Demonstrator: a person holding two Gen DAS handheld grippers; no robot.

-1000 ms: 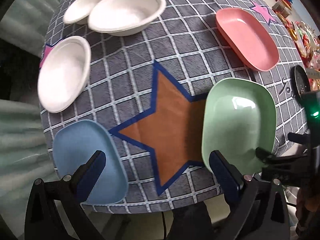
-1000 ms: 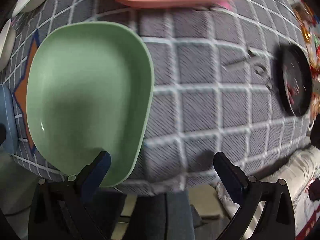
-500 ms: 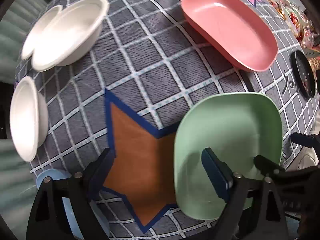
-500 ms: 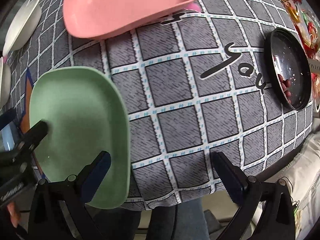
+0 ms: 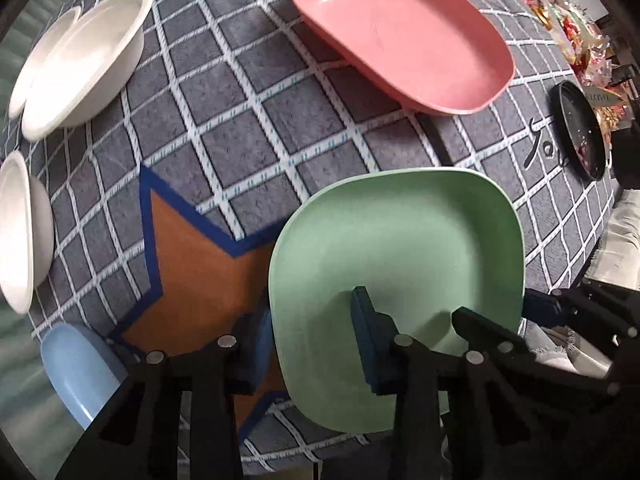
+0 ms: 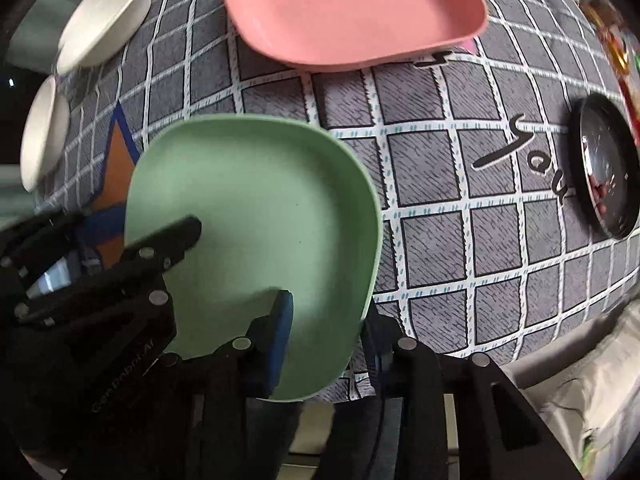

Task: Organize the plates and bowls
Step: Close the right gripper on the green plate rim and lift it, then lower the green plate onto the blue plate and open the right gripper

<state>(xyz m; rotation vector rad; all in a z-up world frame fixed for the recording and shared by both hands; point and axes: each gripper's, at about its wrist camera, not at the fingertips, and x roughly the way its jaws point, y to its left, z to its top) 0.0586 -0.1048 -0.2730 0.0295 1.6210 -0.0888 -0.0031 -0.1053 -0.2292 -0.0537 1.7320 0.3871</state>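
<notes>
The green plate (image 5: 400,240) sits on the gray checked cloth (image 5: 248,92), close to the cloth's near edge. It is the landmark for all the other things.

The left gripper (image 5: 308,344) is closing on the green plate's left rim. 1 blue pad is inside the plate and the other is outside, just beside the rim. The rim is between the 2 pads, but I cannot tell if they press on it yet.

The right gripper (image 6: 324,340) is closing on the green plate's right rim. 1 blue pad is inside the plate and the other is outside and partly hidden under the rim. I cannot tell if these pads squeeze the rim either.

The pink plate (image 5: 400,36) lies past the far side of the green plate, apart from it. The orange star (image 5: 196,272) printed on the cloth is just left of the green plate, and the plate covers 1 of its tips. The blue plate (image 5: 76,364) is farther left, past the star. 1 white bowl (image 5: 22,232) is far left of the green plate. 2 more white bowls (image 5: 88,64) sit together far off to the left and back. A black dish (image 6: 608,172) is well off to the right of the green plate
</notes>
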